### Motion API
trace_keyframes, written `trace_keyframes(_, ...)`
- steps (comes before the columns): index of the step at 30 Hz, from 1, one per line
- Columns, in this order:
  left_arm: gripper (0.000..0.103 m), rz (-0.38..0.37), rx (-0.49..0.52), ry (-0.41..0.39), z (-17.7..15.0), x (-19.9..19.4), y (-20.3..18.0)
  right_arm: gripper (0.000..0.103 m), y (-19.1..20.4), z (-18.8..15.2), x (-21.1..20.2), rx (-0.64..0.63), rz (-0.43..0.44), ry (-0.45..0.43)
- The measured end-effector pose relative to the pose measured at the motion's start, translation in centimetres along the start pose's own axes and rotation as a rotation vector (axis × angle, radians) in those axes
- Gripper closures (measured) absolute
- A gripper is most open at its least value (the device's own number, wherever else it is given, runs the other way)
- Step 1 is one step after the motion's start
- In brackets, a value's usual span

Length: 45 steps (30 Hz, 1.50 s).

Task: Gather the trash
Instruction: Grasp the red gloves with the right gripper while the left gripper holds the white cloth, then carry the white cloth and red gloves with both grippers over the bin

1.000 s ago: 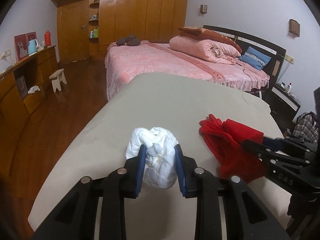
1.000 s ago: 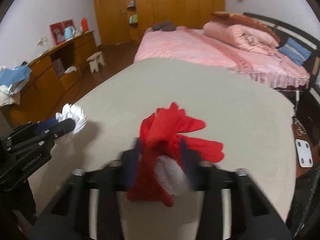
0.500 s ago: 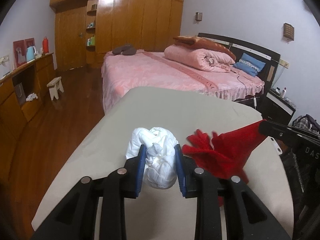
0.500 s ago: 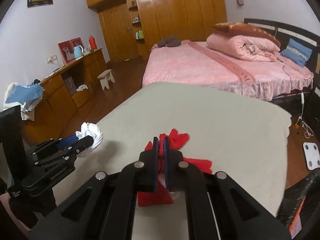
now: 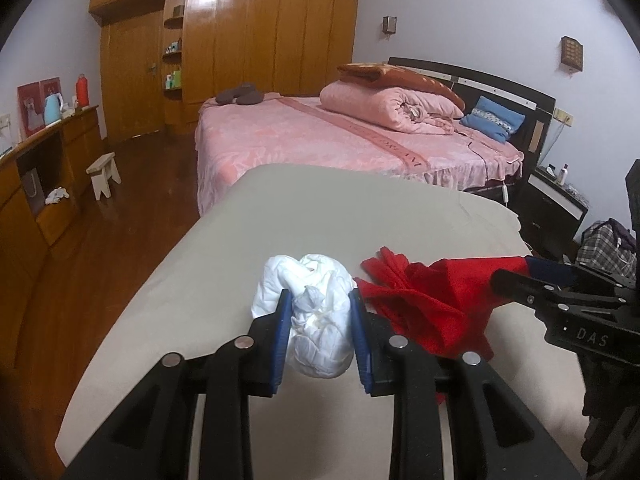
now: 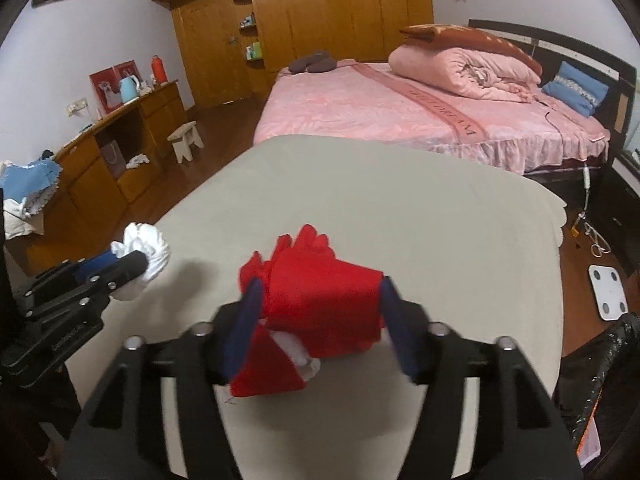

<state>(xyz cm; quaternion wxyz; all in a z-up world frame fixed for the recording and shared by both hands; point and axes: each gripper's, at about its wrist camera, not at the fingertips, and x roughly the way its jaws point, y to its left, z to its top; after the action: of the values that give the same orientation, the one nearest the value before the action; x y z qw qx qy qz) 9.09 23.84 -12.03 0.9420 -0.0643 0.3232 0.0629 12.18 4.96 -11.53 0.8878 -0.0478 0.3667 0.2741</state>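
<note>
Red bag (image 6: 320,300) sits between my right gripper (image 6: 320,320) pads over the beige table (image 6: 440,220), white wad visible inside it. Right jaws have just been opening: half a second ago pinched on the red plastic, now spread, bag mouth stretched wide between them. Left gripper (image 5: 320,332) clenched on white crumpled trash (image 5: 316,312), just beside the bag. I judge drop-in comes next.

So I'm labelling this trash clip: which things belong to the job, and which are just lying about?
Job:
- white crumpled wad, clamped in the left gripper
- red bag, between the right gripper's just-opened jaws
- black trash bag

Lying about:
- wooden stool
- blue kettle
- bathroom scale
</note>
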Motion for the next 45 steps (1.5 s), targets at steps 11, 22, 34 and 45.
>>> trace_keyframes(11, 0.075, 0.009, -0.002, -0.006, -0.1, 0.5, 0.3, 0.017, -0.4, 0.3, 1.2, 0.002, -0.063, -0.028)
trace_keyframes(22, 0.075, 0.006, 0.001, 0.009, -0.4, 0.9, 0.0, 0.064, -0.5, -0.7, 4.6, 0.043, 0.031, 0.098)
trace_keyframes(34, 0.075, -0.011, 0.021, -0.014, 0.4, 0.0, -1.2, 0.097, -1.8, 1.0, -0.6, 0.071, 0.092, -0.007)
trace_keyframes(45, 0.075, -0.062, 0.059, -0.051, 1.8, -2.1, -4.9, 0.097, -3.9, 1.8, -6.2, 0.090, 0.083, -0.101)
